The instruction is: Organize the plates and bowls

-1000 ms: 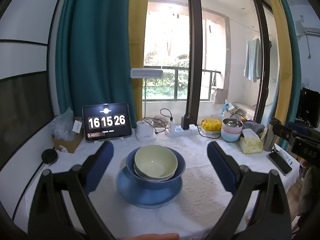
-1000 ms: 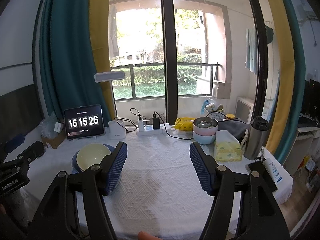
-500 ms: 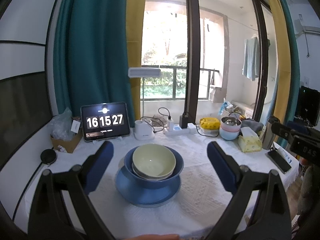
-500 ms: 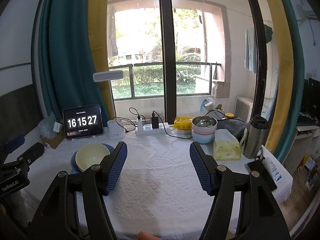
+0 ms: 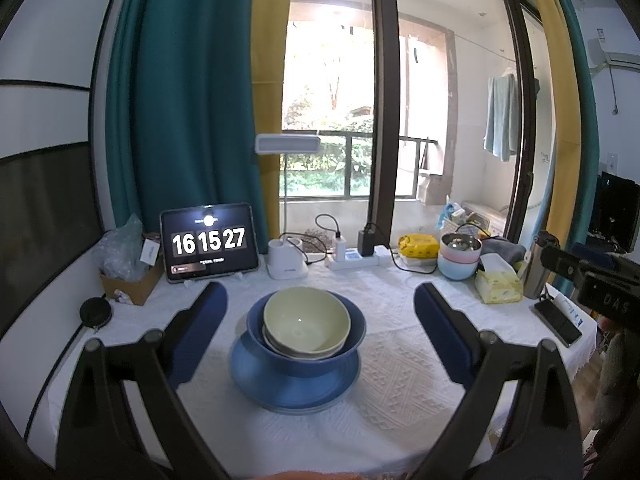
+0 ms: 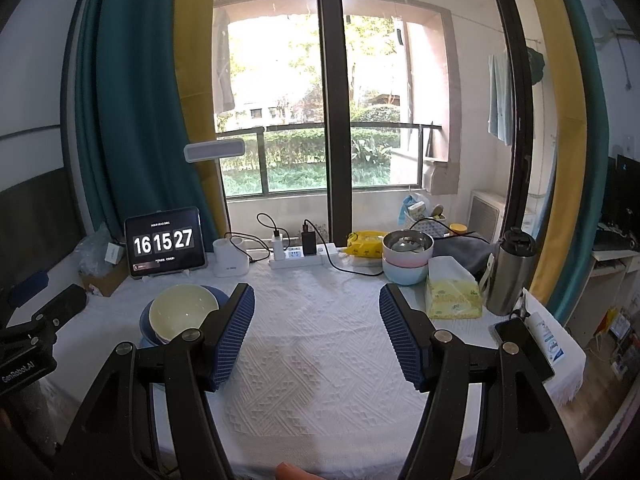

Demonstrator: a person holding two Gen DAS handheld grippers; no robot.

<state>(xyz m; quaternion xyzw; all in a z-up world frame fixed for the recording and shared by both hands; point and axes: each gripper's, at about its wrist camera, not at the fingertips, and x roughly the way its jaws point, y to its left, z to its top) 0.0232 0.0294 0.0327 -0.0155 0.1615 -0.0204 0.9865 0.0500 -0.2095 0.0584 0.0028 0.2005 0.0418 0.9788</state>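
A pale yellow bowl [image 5: 306, 322] sits nested in a grey bowl inside a blue bowl [image 5: 352, 340], and that stack stands on a blue plate [image 5: 296, 390] on the white tablecloth. My left gripper [image 5: 320, 304] is open and empty, its fingers on either side of the stack, a little short of it. My right gripper [image 6: 316, 300] is open and empty over bare cloth; in the right wrist view the yellow bowl [image 6: 182, 312] lies to its left, partly behind the left finger [image 6: 232, 332].
At the table's back stand a tablet clock [image 5: 208, 240], a white lamp base [image 5: 286, 264], a power strip [image 5: 356, 258], stacked pastel bowls [image 6: 406, 260], a tissue box [image 6: 452, 294] and a steel flask [image 6: 510, 276]. A phone [image 6: 520, 344] lies at the right edge.
The left wrist view has shifted slightly, so the bowl stack sits a touch lower and nearer centre. Both grippers stay open. The clock went from 16:15:26 to 16:15:27.
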